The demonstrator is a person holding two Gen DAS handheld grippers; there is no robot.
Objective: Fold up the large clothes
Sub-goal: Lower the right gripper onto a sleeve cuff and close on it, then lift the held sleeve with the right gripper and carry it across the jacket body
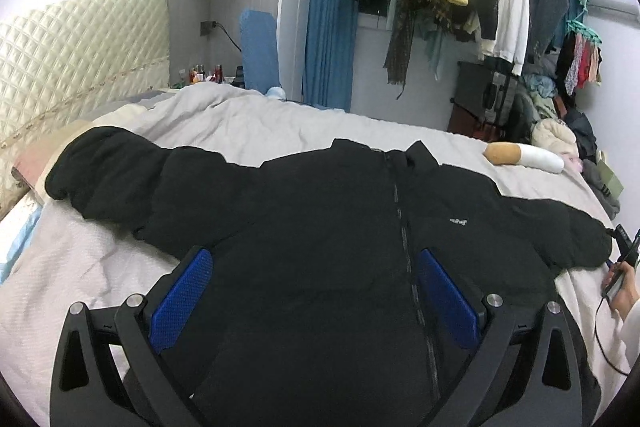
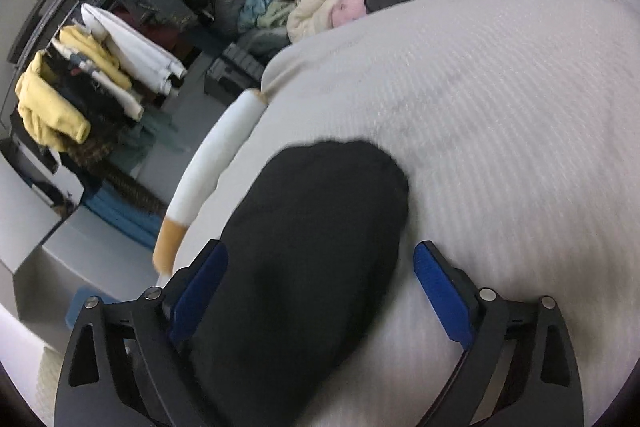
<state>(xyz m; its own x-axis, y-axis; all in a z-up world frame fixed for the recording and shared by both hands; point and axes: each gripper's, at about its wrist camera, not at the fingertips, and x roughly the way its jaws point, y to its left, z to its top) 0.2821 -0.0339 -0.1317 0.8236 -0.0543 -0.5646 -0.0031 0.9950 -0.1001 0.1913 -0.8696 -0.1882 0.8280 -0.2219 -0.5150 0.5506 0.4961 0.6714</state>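
The jacket (image 1: pixel 320 211) lies spread flat, front up, on the bed (image 1: pixel 248 123), sleeves out to both sides, ready for folding. The left tool (image 1: pixel 316 291) hangs open over the jacket body, gripping nothing. The right tool (image 2: pixel 320 291) is open astride the sleeve (image 2: pixel 320 219) end, pads not pressing. A pillow (image 2: pixel 216 155) lies just beside that sleeve and may obstruct.

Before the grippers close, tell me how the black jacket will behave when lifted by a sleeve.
The black jacket looks puffy and soft, so it will probably sag and drape, not hold shape. Its sleeve is thick between the open right gripper, so it should compress under the pads. Spread wide on the bed, it will likely drag.
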